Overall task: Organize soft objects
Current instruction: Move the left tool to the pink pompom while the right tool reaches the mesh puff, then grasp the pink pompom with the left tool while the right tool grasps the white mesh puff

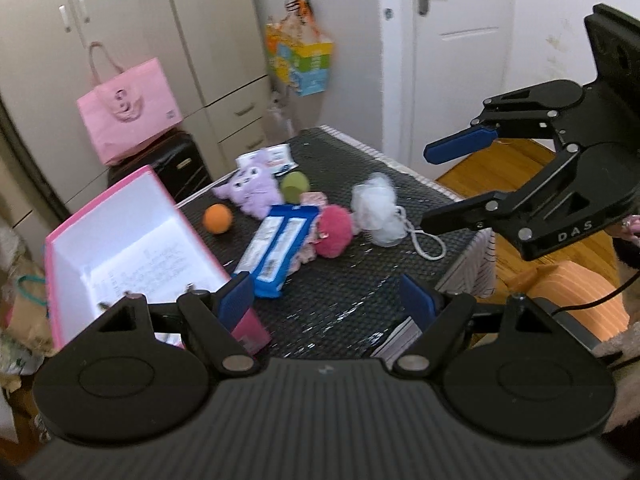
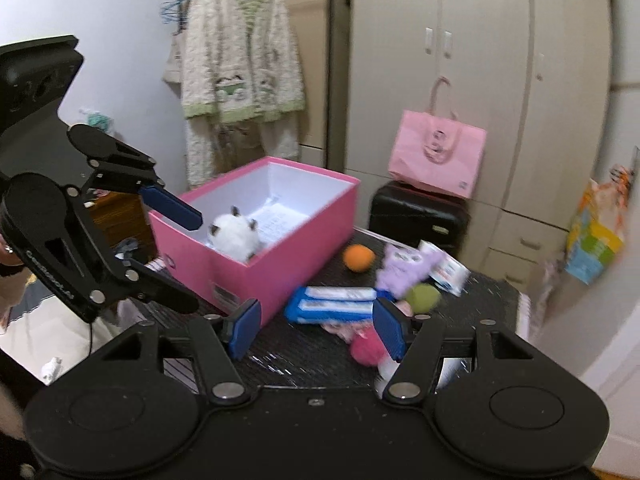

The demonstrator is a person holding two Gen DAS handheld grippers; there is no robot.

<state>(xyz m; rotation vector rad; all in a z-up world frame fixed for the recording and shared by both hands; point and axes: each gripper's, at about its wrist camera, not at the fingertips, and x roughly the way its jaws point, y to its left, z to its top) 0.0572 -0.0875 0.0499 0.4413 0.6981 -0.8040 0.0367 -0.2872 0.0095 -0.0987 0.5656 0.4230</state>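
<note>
Two grippers hover above the tabletop (image 1: 344, 304), both with jaws spread wide and nothing held. Left gripper (image 1: 326, 300) sits over the near edge beside the pink box (image 1: 72, 264); right gripper (image 2: 316, 330) sits opposite, its jaws framing the scattered items. Pink box stands at one end of the tabletop and contains a white plush (image 2: 236, 236). Outside the box, near the middle: orange ball (image 1: 217, 218), purple plush (image 1: 252, 192), green ball (image 1: 295, 187), blue wipes pack (image 1: 276, 250), magenta pom-pom (image 1: 334, 231), white mesh sponge (image 1: 378, 208).
</note>
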